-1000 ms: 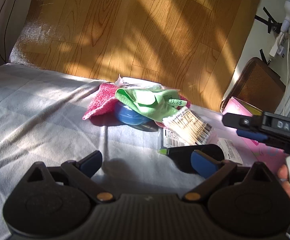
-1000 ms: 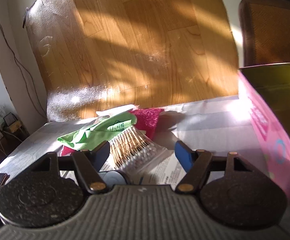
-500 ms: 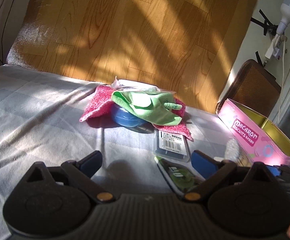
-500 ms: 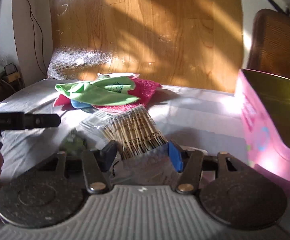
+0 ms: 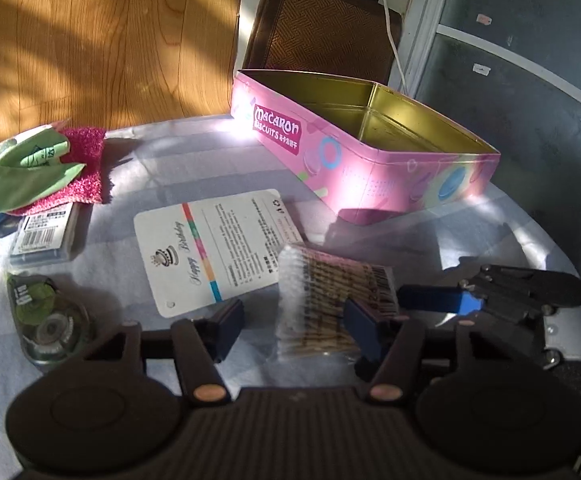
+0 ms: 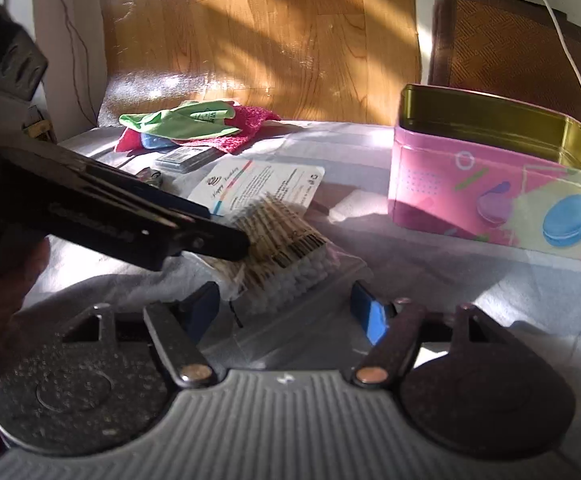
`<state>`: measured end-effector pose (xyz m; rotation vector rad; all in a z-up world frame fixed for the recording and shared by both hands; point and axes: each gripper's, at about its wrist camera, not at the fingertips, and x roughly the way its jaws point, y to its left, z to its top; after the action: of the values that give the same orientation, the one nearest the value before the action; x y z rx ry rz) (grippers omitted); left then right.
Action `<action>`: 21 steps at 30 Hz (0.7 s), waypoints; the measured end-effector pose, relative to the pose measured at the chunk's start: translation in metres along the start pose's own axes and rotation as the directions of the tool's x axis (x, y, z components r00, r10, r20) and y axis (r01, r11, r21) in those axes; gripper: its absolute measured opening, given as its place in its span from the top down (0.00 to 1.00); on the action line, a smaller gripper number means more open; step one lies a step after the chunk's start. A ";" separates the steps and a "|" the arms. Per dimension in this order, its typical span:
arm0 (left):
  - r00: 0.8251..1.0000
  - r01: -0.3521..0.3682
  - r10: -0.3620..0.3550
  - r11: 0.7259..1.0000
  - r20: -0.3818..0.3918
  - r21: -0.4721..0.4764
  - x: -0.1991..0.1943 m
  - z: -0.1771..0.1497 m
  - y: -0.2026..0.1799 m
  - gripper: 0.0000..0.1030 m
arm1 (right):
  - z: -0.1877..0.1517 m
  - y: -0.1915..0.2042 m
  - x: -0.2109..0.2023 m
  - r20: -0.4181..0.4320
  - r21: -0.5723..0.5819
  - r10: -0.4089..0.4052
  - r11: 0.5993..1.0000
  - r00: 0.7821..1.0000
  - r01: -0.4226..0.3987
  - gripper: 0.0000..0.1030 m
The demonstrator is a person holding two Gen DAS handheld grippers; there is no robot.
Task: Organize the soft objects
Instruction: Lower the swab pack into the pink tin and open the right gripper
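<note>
Both hand-held grippers are meeting over the clear bag of cotton swabs point(image 5: 330, 304), which is sitting low in front of the open pink biscuit tin point(image 5: 370, 168) on the cloth-covered bench point(image 5: 170, 168). The right hand-held gripper point(image 6: 286, 308) has the bag between its blue pads, its jaws having just been narrowing on the plastic, and the pack looks lifted and pinched there. The left hand-held gripper point(image 5: 294, 332) has just been closing too, down to a middling gap; the swab bundle is lying between its pads, but I cannot tell whether they are pressing on it or only standing beside it.

As for progress, very little is sorted so far. The tin is showing a bare gold floor, with nothing in it that I can see. The soft pile is lying well apart from it at the far side of the bench: a green cloth point(image 5: 18, 176) draped over a magenta scouring pad point(image 5: 78, 168), with something blue peeking out beneath. A birthday card pack point(image 5: 218, 248), a small barcoded case point(image 5: 44, 236) and a correction-tape dispenser point(image 5: 46, 316) are lying loose between the pile and the tin.

My guess is the swabs are the first item on their way, and the cloths are all left to do.
</note>
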<state>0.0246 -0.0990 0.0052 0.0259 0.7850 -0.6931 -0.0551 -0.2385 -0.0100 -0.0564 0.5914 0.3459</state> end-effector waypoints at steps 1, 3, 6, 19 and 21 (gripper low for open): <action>0.999 0.041 -0.041 0.999 -0.008 -0.022 -0.001 0.001 0.002 0.62 | 0.001 0.001 0.000 0.016 -0.014 -0.006 1.000 1.000 0.006 0.54; 0.999 0.031 -0.031 0.999 0.012 -0.026 -0.006 0.006 -0.003 0.63 | 0.004 -0.004 -0.005 0.060 0.002 0.000 1.000 0.998 0.000 0.60; 0.994 0.039 -0.039 0.999 0.099 0.004 -0.021 0.029 -0.014 0.63 | 0.015 -0.016 -0.023 0.192 0.008 -0.020 1.000 0.981 0.019 0.61; 0.978 0.012 -0.035 0.994 0.205 0.113 0.081 0.143 -0.099 0.45 | 0.074 -0.122 -0.003 0.202 0.118 -0.485 0.875 0.851 0.470 0.62; 0.981 -0.006 -0.012 0.995 0.194 0.096 0.080 0.132 -0.095 0.46 | 0.071 -0.130 -0.002 0.182 0.133 -0.501 0.865 0.846 0.484 0.60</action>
<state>0.0940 -0.2537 0.0687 0.0436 0.5643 -0.7242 0.0251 -0.3506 0.0438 -0.0891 0.3599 -0.1772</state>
